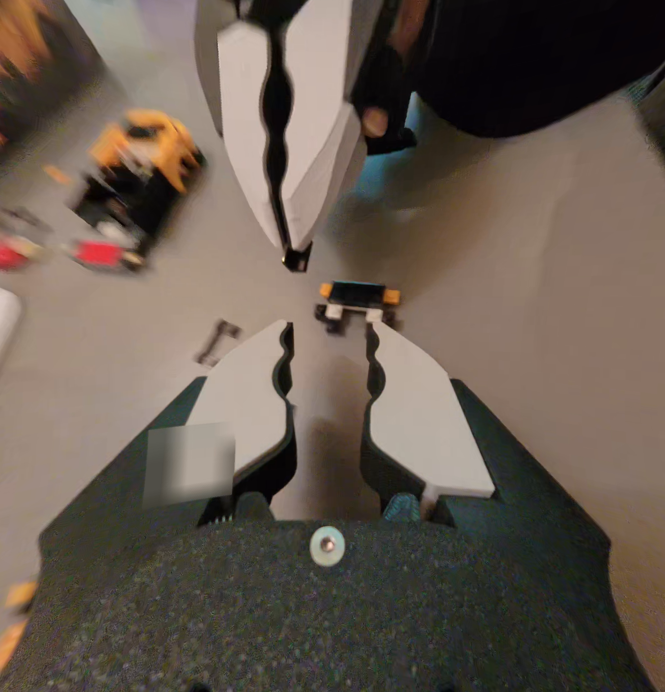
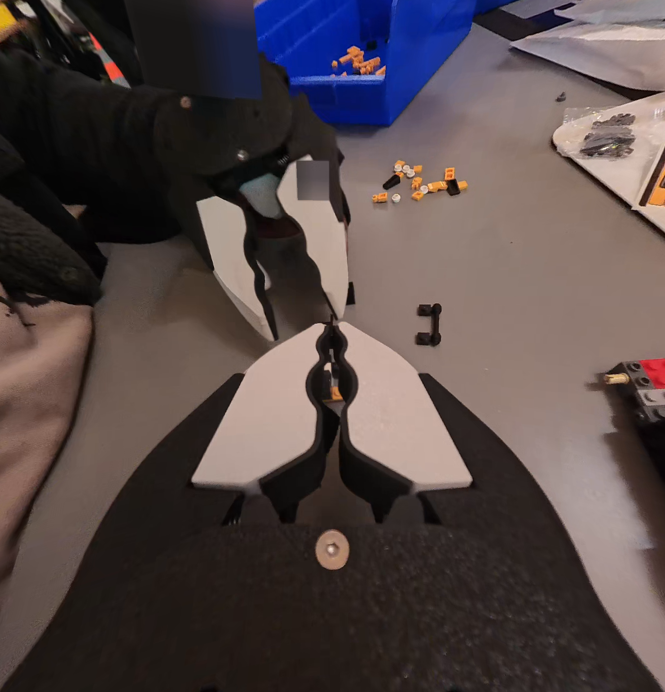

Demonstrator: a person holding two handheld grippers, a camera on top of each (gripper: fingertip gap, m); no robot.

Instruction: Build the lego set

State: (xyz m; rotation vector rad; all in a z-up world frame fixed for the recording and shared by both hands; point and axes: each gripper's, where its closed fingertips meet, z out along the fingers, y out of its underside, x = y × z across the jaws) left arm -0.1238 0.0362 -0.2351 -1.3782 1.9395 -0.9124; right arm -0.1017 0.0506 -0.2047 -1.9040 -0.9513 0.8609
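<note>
My left gripper (image 1: 329,329) is open and empty, low over the grey table. A small sub-assembly of black, orange and white bricks (image 1: 361,303) lies just ahead of its right fingertip. My right gripper (image 1: 291,243) comes in from the far side, shut on a small black piece (image 1: 295,260) held just above and left of the sub-assembly. In the right wrist view my right gripper (image 2: 333,325) is shut, with the black piece (image 2: 331,320) barely showing at the tips. The sub-assembly (image 2: 333,391) shows through the jaw gap. The left gripper (image 2: 304,325) faces it, open.
A black bracket piece (image 2: 428,324) lies beside the grippers and also shows in the left wrist view (image 1: 216,342). Loose orange pieces (image 2: 421,183), a blue bin (image 2: 361,101), a bag of black parts (image 2: 608,138) and a red-topped build (image 2: 653,389) lie around. A blurred orange-black model (image 1: 136,176) stands left.
</note>
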